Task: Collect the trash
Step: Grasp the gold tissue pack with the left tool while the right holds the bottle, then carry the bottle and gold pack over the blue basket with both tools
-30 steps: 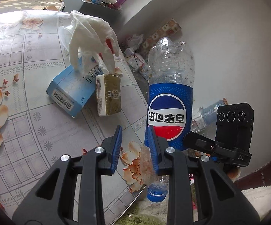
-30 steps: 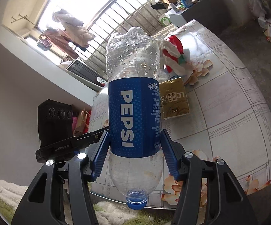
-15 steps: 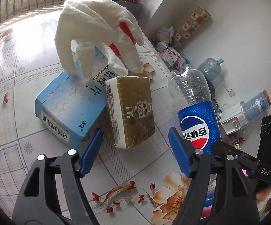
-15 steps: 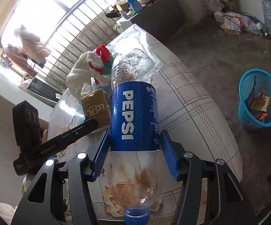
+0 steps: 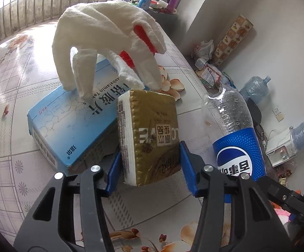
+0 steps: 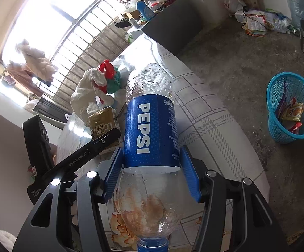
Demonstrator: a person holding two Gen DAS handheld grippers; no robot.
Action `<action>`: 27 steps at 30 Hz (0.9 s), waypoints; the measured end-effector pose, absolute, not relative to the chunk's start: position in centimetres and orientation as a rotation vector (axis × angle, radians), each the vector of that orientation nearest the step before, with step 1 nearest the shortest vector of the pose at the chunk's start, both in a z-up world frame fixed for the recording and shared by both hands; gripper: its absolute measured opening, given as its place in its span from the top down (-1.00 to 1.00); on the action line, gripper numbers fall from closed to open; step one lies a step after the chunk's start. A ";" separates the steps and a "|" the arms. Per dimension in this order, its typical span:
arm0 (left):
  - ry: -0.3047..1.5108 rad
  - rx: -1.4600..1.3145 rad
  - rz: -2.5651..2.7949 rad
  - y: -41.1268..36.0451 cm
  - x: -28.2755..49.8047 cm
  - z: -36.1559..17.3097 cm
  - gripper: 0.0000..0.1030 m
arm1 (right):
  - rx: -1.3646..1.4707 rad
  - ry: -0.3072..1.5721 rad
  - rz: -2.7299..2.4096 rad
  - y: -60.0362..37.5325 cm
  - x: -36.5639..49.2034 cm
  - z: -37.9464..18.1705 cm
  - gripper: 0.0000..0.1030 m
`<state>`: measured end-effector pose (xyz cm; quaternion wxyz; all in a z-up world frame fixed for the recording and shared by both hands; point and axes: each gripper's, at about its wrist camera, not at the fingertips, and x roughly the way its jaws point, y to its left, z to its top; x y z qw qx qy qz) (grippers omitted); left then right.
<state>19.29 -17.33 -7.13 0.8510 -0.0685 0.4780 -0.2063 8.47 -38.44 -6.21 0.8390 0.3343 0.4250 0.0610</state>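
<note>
"PEPSI" on bottle label (image 6: 149, 130)

Our right hand-held gripper (image 6: 152, 174) squeezes an upside-down Pepsi bottle (image 6: 152, 130) above the counter (image 6: 210, 130). A blue basket (image 6: 292, 107) sits on the floor.

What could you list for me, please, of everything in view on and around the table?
Pepsi bottle: one, clear with blue label, cap toward camera.
Tissue pack: one, gold, on table.
Medicine box: one, light blue, beside the pack.
Glove: one, white, resting on the box.
Basket: one, blue, on floor, holding wrappers.
Table: one, floral tile pattern.
Left hand-held gripper: closing around the pack.
Right hand-held gripper: clamped on the bottle.
</note>
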 end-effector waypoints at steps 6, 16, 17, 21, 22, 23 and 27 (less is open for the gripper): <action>1.049 -0.120 -0.500 -16.0 18.3 -6.9 0.16 | 0.722 0.896 0.110 -38.7 7.2 -6.0 -0.05; 1.102 0.054 -0.642 -12.9 12.3 -6.1 -0.22 | 0.662 0.957 0.118 -37.6 3.6 -5.6 -0.06; 1.088 0.059 -0.631 -12.7 12.0 -5.9 -0.26 | 0.655 0.958 0.119 -37.4 3.5 -5.5 -0.07; 1.078 0.053 -0.601 -12.6 11.6 -5.8 -0.27 | 0.649 0.970 0.123 -36.8 3.5 -5.5 -0.17; 1.076 0.058 -0.588 -12.7 11.7 -5.8 -0.27 | 0.651 0.974 0.120 -36.7 3.6 -5.5 -0.23; 1.070 0.066 -0.579 -12.8 11.8 -6.0 -0.27 | 0.649 0.973 0.116 -36.7 3.7 -5.4 -0.30; 1.059 0.092 -0.549 -13.5 12.1 -6.5 -0.27 | 0.620 0.981 0.109 -36.2 3.9 -5.3 -0.38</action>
